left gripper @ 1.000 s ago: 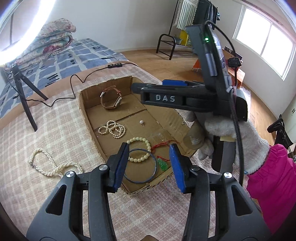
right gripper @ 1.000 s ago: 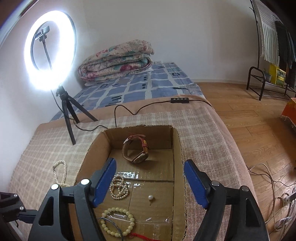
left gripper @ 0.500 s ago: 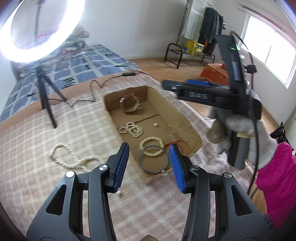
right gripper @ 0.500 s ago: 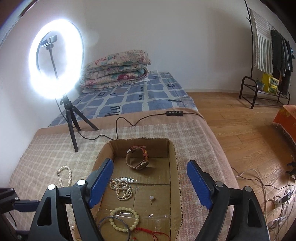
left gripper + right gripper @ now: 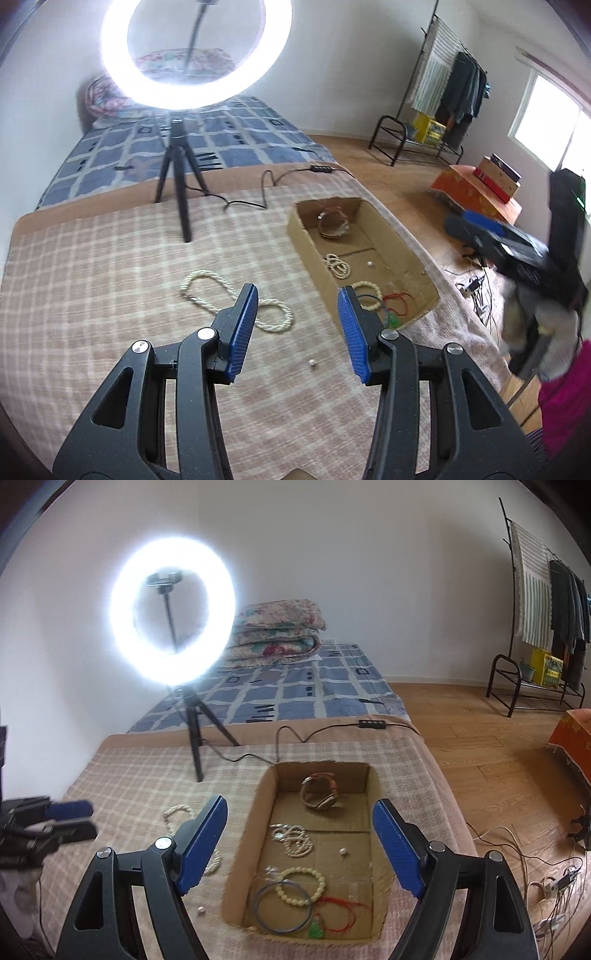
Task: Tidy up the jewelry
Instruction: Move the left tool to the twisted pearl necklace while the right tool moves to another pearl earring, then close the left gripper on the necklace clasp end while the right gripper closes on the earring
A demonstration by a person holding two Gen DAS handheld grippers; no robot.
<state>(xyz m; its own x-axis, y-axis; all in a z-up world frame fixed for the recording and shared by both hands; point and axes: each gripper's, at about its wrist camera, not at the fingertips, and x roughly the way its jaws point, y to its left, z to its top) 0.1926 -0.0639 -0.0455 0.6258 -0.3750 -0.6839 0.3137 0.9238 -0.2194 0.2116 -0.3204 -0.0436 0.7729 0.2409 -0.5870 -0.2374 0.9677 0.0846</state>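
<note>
A shallow cardboard box (image 5: pixel 255 812) lies on the checked blanket. Inside it are a brown-strapped watch (image 5: pixel 319 790), a pearl bracelet (image 5: pixel 293 838), a cream bead bracelet (image 5: pixel 303 884), a blue bangle (image 5: pixel 282 908), a red cord with a green pendant (image 5: pixel 332 912) and a single pearl (image 5: pixel 342 852). A long pearl necklace (image 5: pixel 207 280) lies on the blanket left of the box, and a loose bead (image 5: pixel 312 363) lies nearer. My left gripper (image 5: pixel 297 291) hovers open above the necklace's near loop. My right gripper (image 5: pixel 301 803) stands open above the box, holding nothing.
A lit ring light on a black tripod (image 5: pixel 194 738) stands on the blanket behind the necklace, and its cable (image 5: pixel 295 734) runs past the box's far end. The blanket's edge drops to wooden floor on the right, where loose wires (image 5: pixel 546 886) lie.
Both grippers have risen and drawn back from the box. The left one has swung left, from over the box to over the blanket and necklace. Neither jaw gap has visibly changed.
</note>
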